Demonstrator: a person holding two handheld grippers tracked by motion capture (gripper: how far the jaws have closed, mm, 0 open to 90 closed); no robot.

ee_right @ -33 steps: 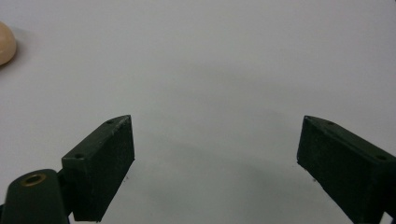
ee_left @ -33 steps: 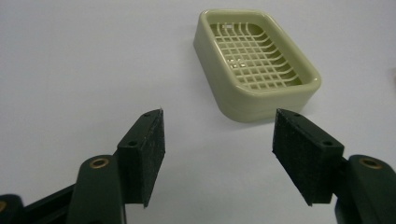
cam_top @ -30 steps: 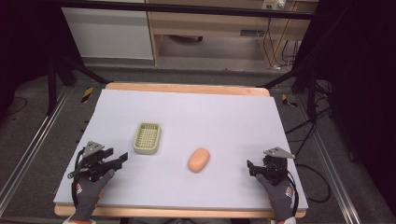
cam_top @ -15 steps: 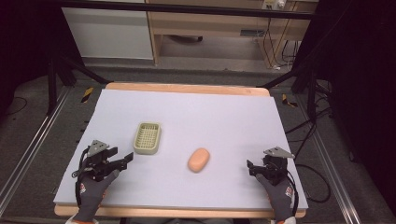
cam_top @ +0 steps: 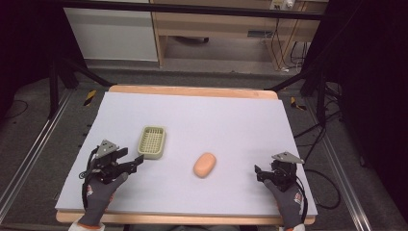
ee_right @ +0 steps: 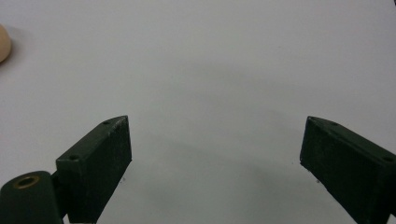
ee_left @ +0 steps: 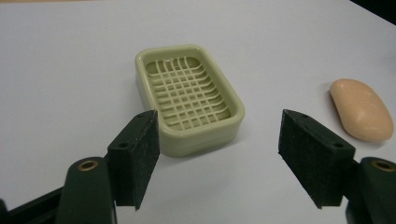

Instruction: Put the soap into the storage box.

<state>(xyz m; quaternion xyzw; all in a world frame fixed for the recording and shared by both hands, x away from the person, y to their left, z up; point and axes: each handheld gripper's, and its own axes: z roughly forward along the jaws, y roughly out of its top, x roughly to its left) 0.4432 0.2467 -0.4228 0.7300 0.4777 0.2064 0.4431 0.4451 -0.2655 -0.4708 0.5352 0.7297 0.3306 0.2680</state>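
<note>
- Dish (ee_left: 189, 99) sits empty on the mat (cam_top: 231, 120), left of centre, grid side up. My read: it's the target for the soap.
- Soap (cam_top: 205, 165) lies flat just right of the dish, apart from it, nothing touching it.
- Left gripper (cam_top: 136, 163) is aimed at the dish's near end, jaws wide apart, holding nothing. In the left gripper view the dish sits just ahead between the jaws, soap off past the right jaw.
- Probably lined up to grab or steady the dish.
- Right gripper (cam_top: 259, 173) is parked near the mat's right edge, well apart from the soap, jaws spread, nothing in them.
</note>
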